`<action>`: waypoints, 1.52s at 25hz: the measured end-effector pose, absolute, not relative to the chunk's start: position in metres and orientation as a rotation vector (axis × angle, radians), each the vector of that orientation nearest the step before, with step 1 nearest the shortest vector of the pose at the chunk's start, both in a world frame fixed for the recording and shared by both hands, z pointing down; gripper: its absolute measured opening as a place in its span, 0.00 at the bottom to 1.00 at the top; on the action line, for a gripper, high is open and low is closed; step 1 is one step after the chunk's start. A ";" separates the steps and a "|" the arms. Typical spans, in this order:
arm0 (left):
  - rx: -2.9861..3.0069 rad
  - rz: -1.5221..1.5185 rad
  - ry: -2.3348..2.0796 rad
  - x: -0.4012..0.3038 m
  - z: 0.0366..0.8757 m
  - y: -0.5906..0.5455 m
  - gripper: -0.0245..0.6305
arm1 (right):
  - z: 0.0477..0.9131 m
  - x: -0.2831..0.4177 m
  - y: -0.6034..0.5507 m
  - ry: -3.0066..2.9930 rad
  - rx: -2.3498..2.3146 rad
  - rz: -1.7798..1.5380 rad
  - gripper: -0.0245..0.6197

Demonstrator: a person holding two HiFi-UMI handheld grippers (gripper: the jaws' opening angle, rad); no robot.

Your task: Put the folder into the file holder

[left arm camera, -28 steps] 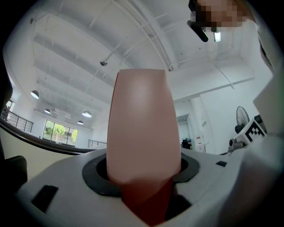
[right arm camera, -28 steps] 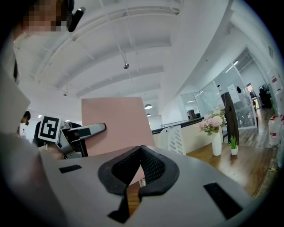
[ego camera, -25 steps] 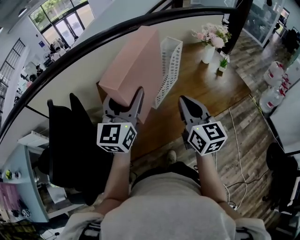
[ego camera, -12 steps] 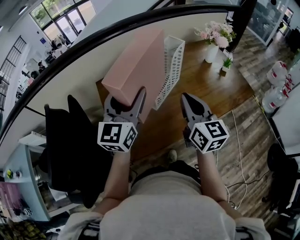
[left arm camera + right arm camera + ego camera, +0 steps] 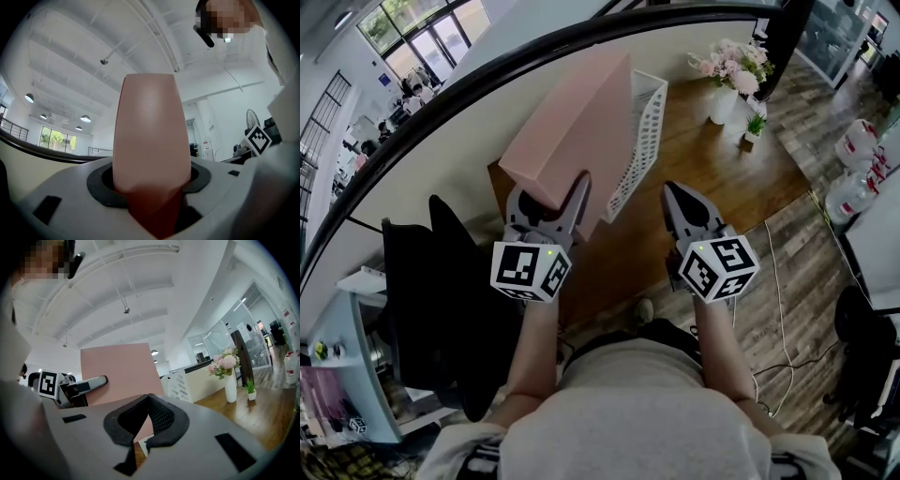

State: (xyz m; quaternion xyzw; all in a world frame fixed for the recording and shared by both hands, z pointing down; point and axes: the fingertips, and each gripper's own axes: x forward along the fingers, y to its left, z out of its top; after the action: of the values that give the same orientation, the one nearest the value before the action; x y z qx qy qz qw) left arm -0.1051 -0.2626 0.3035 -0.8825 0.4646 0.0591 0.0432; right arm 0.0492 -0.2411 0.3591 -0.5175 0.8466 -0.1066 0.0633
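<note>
While left tongs (image 5: 548, 190) clamp folder (image 5: 577, 127), holder (image 5: 641, 131) neighbours.

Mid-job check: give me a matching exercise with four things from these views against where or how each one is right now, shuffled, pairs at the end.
Things:
1. folder
2. file holder
3. vase of flowers
4. right tongs

States:
A. closed on nothing
B. white, standing on the desk
C. pink, gripped by the left tongs
D. at the desk's far corner, beside a small potted plant

Pairs: 1-C, 2-B, 3-D, 4-A
</note>
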 end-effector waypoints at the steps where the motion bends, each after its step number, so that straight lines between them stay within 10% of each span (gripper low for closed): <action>1: -2.699 0.184 1.420 -0.104 0.303 -0.264 0.49 | 0.359 0.049 -0.243 2.560 -1.558 -0.323 0.05; 38: -2.704 0.233 1.347 -0.064 0.297 -0.320 0.49 | 0.365 0.095 -0.290 2.555 -1.480 -0.378 0.05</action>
State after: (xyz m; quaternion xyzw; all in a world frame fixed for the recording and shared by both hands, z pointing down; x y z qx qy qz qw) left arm -0.0642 -0.3196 0.2973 -0.8910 0.4439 0.0767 0.0561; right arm 0.0946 -0.2900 0.3648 -0.4955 0.8554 -0.1267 0.0823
